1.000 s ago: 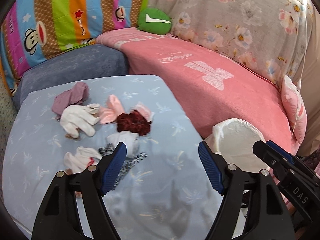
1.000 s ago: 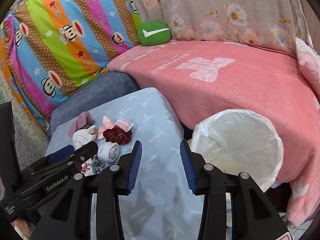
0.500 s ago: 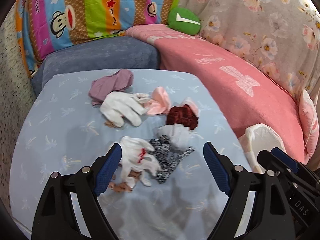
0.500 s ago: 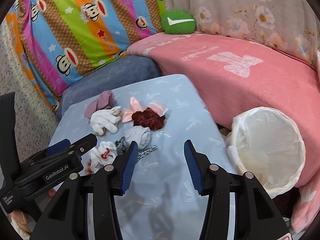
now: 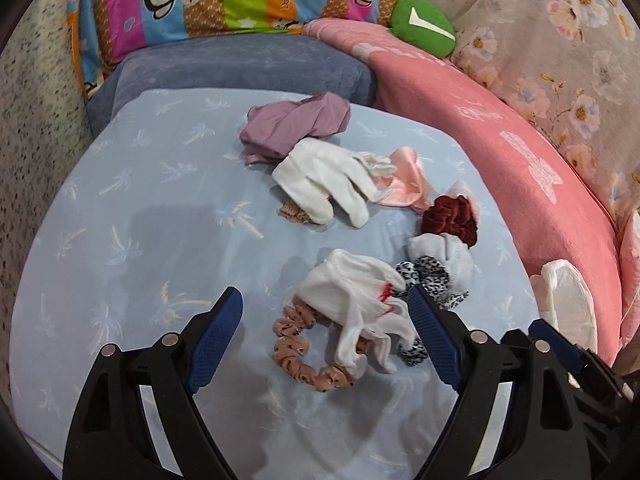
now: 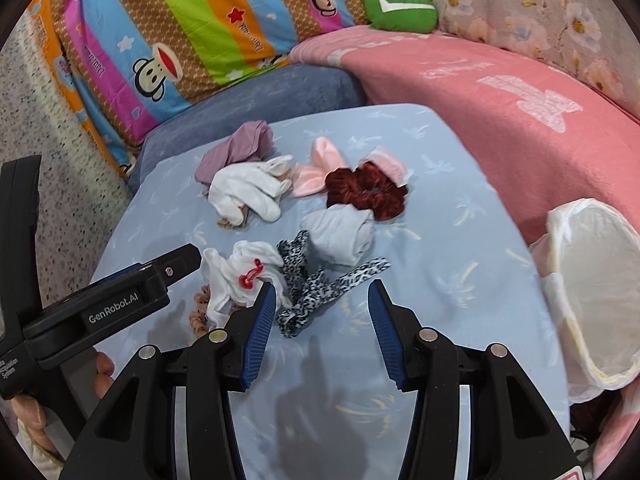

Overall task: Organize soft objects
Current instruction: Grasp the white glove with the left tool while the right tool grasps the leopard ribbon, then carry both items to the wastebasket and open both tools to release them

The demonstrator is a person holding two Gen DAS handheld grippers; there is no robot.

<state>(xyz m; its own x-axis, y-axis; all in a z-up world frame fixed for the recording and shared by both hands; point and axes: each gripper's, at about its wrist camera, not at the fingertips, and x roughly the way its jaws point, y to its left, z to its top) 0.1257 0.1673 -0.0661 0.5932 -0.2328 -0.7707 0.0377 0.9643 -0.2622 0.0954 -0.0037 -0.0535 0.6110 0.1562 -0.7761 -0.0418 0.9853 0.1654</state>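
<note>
Left gripper (image 5: 326, 322) jaws apart, nothing clamped, above white glove (image 5: 356, 300) and scrunchie (image 5: 304, 348). Right gripper (image 6: 322, 308) jaws apart, empty, near leopard band (image 6: 316, 288). Soft items clustered mid-cushion (image 6: 460, 280); bin (image 6: 592, 288) at right.

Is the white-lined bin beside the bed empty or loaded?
Looks empty: the bin shows only bare white liner inside, though its bottom is partly hidden.

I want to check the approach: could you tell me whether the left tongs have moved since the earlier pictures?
Yes. The left tongs have advanced toward the pile: the green cushion has slid to the frame's top, and the white glove now lies between the open fingers.
</note>
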